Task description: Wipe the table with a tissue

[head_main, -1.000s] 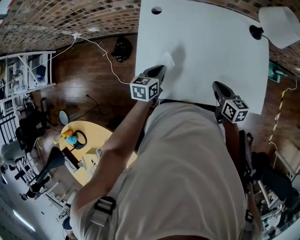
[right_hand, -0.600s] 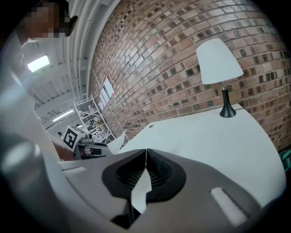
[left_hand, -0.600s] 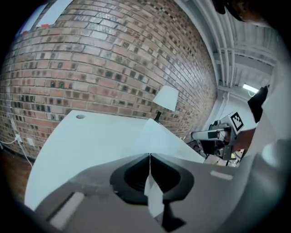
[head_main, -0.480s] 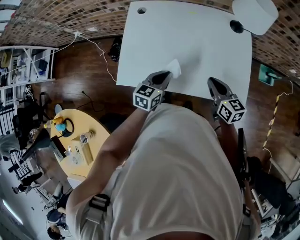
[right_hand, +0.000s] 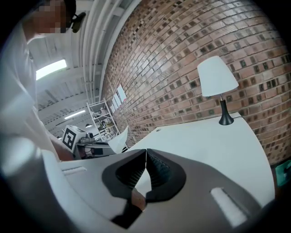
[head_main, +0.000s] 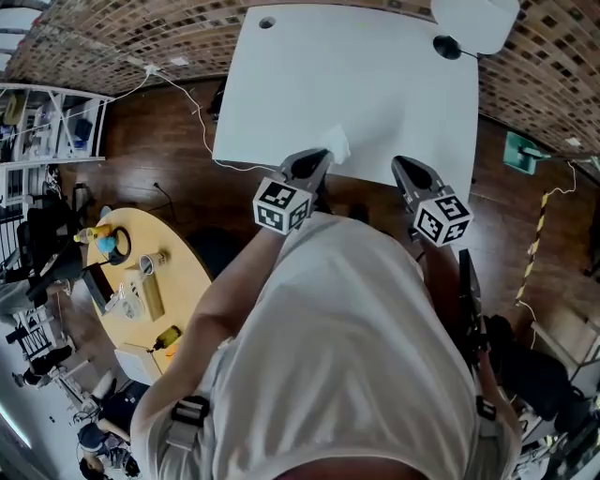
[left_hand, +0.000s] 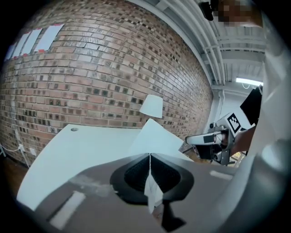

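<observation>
**Holding the tissue at the table's near edge**

We see the tissue (head_main: 336, 145) pinched by the left gripper (head_main: 317, 159), whose jaws are closed on it. The sheet sticks out past the fingertips, over the near edge of the white table (head_main: 356, 84), left of that edge's middle. Whether it touches the tabletop we cannot tell. The right gripper (head_main: 403, 167) sits near, further right along the same edge, with its jaws pressed together and nothing between them.

Only the left gripper view shows the grip itself. A white fold runs down between the black pads (left_hand: 136, 175), and the free sheet rises ahead, hiding part of the tabletop. The right gripper view shows the tissue from the side, as a raised white flap. Only the head view shows the whole tabletop.

We find the tabletop bare except for a lamp (head_main: 473, 19) at the far right corner and a cable hole (head_main: 268, 22) at the far left corner. A brick wall (head_main: 112, 37) runs along the far edge. Dark floor (head_main: 169, 159) lies to the left, crossed by a white cable (head_main: 202, 112). A round yellow table (head_main: 141, 291) stands well apart, toward the near left.
</observation>
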`<state>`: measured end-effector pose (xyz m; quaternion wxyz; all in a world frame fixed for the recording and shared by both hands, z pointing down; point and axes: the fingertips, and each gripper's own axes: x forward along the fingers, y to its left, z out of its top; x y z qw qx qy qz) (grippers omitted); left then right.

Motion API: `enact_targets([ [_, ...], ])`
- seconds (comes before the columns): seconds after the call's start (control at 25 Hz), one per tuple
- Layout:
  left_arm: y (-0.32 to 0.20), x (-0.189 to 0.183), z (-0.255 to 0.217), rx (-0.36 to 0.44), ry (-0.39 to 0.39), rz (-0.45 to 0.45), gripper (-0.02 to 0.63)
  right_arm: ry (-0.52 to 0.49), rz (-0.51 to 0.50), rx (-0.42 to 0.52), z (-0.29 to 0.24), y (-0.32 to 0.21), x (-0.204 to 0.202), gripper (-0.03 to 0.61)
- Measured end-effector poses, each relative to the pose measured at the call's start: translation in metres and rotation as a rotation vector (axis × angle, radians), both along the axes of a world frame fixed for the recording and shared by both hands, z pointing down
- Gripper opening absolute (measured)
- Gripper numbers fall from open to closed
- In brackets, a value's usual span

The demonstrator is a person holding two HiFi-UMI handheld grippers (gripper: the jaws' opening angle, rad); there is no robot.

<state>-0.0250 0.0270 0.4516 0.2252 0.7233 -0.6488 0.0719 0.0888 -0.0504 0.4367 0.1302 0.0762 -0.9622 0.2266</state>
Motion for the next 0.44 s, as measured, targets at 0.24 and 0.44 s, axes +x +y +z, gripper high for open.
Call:
enact_targets([
  [0.24, 0.026, -0.006, -0.013, 0.038, -0.032, -0.013, 0.012, -0.035, -0.028, 0.039, -0.006, 0.025, -0.013, 0.009],
  [0.44, 0.046, -0.039, -0.04, 0.058, -0.095, -0.099, 0.011, -0.095, -0.119, 0.065, -0.022, 0.043, -0.056, 0.009],
])
